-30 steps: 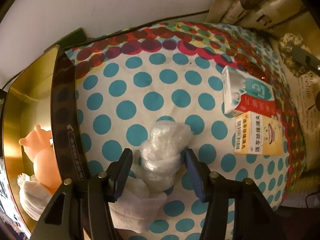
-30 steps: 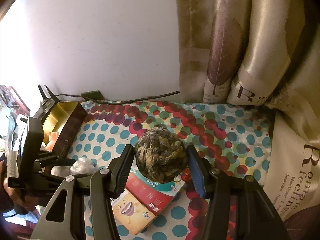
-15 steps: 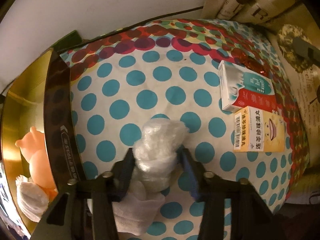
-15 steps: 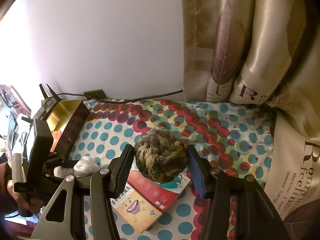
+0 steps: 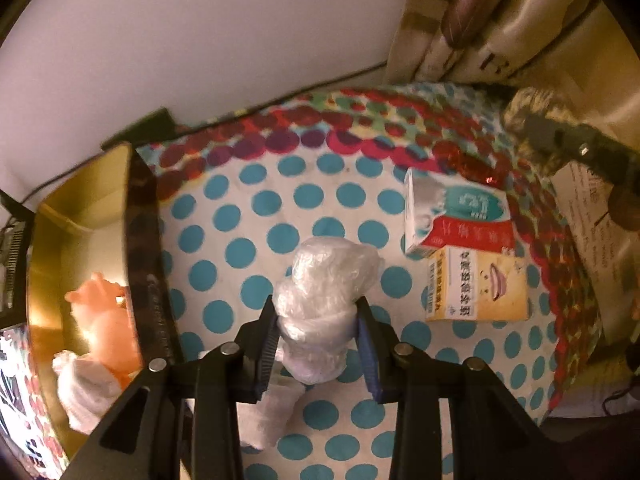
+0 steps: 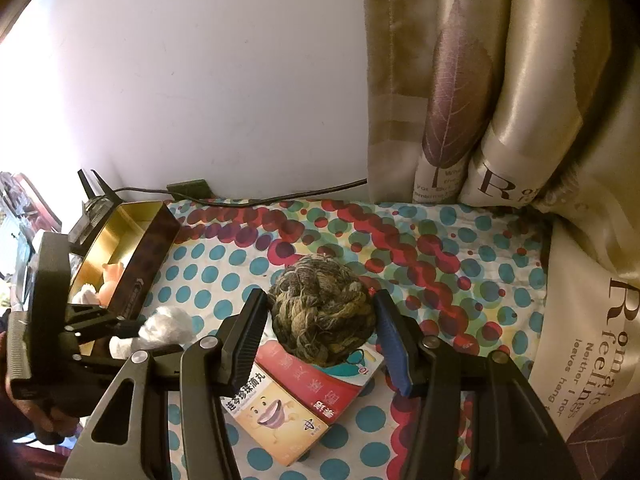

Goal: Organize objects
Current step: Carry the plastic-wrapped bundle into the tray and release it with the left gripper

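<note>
My left tongs (image 5: pixel 316 334) are clamped on a crumpled plastic bag (image 5: pixel 326 280), held above the dotted tabletop (image 5: pixel 248 216) near its left edge, a white wad of paper (image 5: pixel 268 412) beneath. My right tongs (image 6: pixel 320 332) are closed on a yarn ball (image 6: pixel 322 316), lifted over two boxes: a red and teal box (image 6: pixel 320 390) and a yellow box (image 6: pixel 276 416), just beside each other. A gold tin (image 5: pixel 80 200) on the left edge holds a peach toy (image 5: pixel 102 320) and white paper. A curtain (image 6: pixel 480 80) hangs behind the far right corner.
</note>
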Demonstrator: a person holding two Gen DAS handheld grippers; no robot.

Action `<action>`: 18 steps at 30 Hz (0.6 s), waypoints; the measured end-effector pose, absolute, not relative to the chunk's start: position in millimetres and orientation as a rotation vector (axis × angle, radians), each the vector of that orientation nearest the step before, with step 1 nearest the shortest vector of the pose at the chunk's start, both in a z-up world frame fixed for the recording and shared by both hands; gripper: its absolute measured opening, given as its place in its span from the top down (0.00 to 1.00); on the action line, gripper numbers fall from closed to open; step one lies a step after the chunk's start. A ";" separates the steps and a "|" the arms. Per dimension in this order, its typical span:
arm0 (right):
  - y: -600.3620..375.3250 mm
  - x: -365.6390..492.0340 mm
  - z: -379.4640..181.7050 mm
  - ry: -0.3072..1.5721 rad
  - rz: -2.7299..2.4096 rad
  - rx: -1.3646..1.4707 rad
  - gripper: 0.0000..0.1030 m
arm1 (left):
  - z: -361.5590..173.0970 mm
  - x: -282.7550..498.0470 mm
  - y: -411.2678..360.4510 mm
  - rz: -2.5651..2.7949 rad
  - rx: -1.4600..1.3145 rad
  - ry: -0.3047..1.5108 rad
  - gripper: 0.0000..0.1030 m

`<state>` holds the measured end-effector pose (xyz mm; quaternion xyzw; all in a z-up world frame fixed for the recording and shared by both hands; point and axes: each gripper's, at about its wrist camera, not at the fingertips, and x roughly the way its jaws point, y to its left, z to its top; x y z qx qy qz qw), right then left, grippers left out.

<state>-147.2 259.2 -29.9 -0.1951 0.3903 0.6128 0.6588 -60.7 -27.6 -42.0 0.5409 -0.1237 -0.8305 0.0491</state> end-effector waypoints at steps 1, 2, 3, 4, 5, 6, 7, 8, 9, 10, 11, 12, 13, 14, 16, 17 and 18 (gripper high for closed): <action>259.3 -147.1 -29.9 0.882 1.386 -0.441 0.50 | -35.9 -57.2 -27.1 -2.536 1.625 -0.369 0.65; 259.6 -146.9 -29.9 0.882 1.387 -0.441 0.50 | -30.7 -54.9 -27.6 -2.541 1.616 -0.363 0.65; 259.9 -146.8 -30.1 0.883 1.390 -0.444 0.50 | -23.6 -50.8 -27.8 -2.546 1.586 -0.351 0.65; 259.5 -146.9 -30.0 0.880 1.388 -0.444 0.50 | -16.8 -45.9 -28.2 -2.550 1.558 -0.343 0.65; 259.6 -146.9 -29.9 0.878 1.385 -0.445 0.50 | -11.4 -43.1 -28.0 -2.551 1.534 -0.346 0.65; 260.2 -147.0 -28.9 0.878 1.385 -0.446 0.50 | -5.4 -37.9 -29.6 -2.551 1.508 -0.347 0.65; 260.9 -147.2 -27.4 0.878 1.385 -0.445 0.50 | 1.3 -32.5 -32.1 -2.548 1.479 -0.339 0.65; 261.2 -147.1 -25.6 0.873 1.385 -0.445 0.50 | 9.4 -24.9 -36.6 -2.544 1.446 -0.325 0.65; 262.0 -148.1 -23.1 0.870 1.386 -0.448 0.50 | 15.6 -18.6 -41.7 -2.538 1.424 -0.313 0.65; 263.4 -149.3 -21.0 0.867 1.390 -0.455 0.50 | 21.8 -11.3 -48.6 -2.530 1.404 -0.288 0.65; 265.2 -150.8 -19.1 0.863 1.395 -0.464 0.50 | 28.7 -2.5 -58.4 -2.517 1.381 -0.250 0.65; 266.9 -152.6 -16.8 0.856 1.400 -0.473 0.50 | 33.8 4.6 -67.2 -2.500 1.362 -0.225 0.65; 268.8 -154.5 -14.8 0.851 1.406 -0.480 0.50 | 38.0 12.5 -75.5 -2.480 1.344 -0.200 0.65; 271.3 -156.4 -13.0 0.847 1.412 -0.486 0.50 | 42.4 21.1 -87.9 -2.452 1.327 -0.162 0.65; 277.6 -161.2 -9.2 0.840 1.425 -0.491 0.50 | 47.0 34.4 -106.6 -2.402 1.304 -0.112 0.65; 280.9 -164.4 -7.3 0.836 1.435 -0.494 0.50 | 48.6 43.6 -117.6 -2.375 1.293 -0.080 0.65; 282.8 -167.6 -5.6 0.831 1.443 -0.495 0.50 | 49.3 51.4 -125.4 -2.355 1.286 -0.067 0.65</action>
